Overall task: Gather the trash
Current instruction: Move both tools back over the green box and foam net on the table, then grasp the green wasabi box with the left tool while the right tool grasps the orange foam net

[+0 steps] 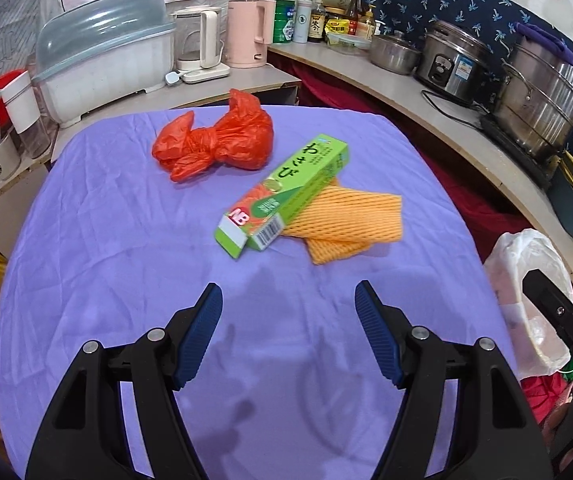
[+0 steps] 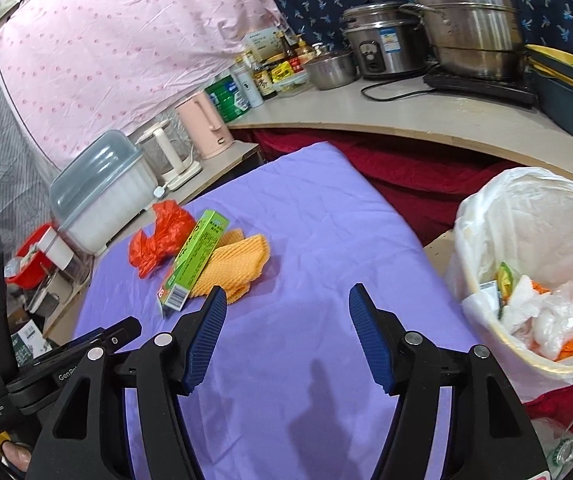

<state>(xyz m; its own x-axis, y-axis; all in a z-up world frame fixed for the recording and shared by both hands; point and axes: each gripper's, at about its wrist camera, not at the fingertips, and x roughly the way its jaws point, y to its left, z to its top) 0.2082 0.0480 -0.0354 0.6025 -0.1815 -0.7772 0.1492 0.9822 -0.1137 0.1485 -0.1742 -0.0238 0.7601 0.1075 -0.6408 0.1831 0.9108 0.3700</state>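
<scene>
Trash remaining on table (image 1: 86,240): red bag (image 1: 218,140), green box (image 1: 286,192), orange netting (image 1: 346,216). Both grippers, left gripper (image 1: 288,332) and right gripper (image 2: 286,332), have fingers open and empty. Straddle the box squarely before closing, then carry it to the bin (image 2: 486,216).

I am looking past a purple tablecloth (image 1: 126,220) at a pink kettle (image 1: 251,32), a lidded dish rack (image 1: 102,56), a rice cooker (image 1: 452,62) and a steel steamer pot (image 1: 542,96) sitting along the counter (image 1: 406,88).
</scene>
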